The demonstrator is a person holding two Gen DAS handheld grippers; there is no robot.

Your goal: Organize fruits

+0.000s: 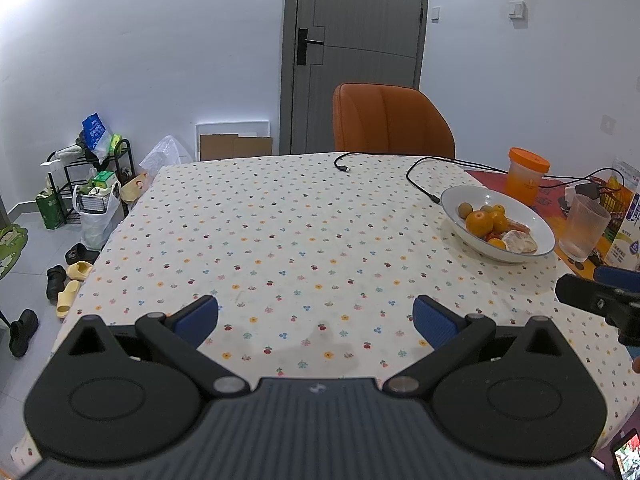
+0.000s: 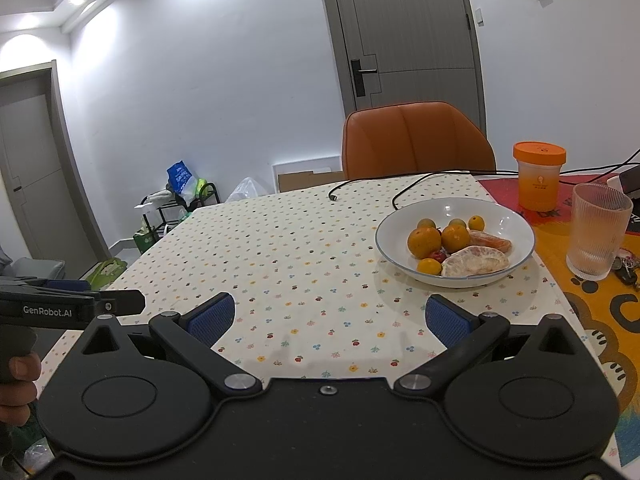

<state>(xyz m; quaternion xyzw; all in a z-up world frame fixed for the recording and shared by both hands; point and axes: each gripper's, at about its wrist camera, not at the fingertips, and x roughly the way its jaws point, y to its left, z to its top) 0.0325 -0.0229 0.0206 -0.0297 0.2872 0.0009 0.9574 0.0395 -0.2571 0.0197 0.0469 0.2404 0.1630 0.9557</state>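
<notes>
A white bowl [image 1: 532, 220] [image 2: 508, 216] stands on the right of the flower-print tablecloth. It holds oranges [image 2: 424, 242] [image 1: 479, 222], small green-yellow fruits [image 2: 426, 223], a small red fruit [image 2: 437, 255] and peeled pomelo pieces [image 2: 476, 263] [image 1: 519, 241]. My left gripper [image 1: 316, 316] is open and empty over the near middle of the cloth, well left of the bowl. My right gripper [image 2: 330, 316] is open and empty too, with the bowl just beyond its right finger. Each gripper's side shows at the edge of the other's view.
An orange-lidded jar [image 2: 539, 176] and a ribbed glass [image 2: 596, 232] stand right of the bowl on an orange-red mat. Black cables [image 1: 424, 184] cross the far table edge. An orange chair [image 1: 392, 120] is behind the table. A cluttered rack and shoes [image 1: 68, 272] are on the floor left.
</notes>
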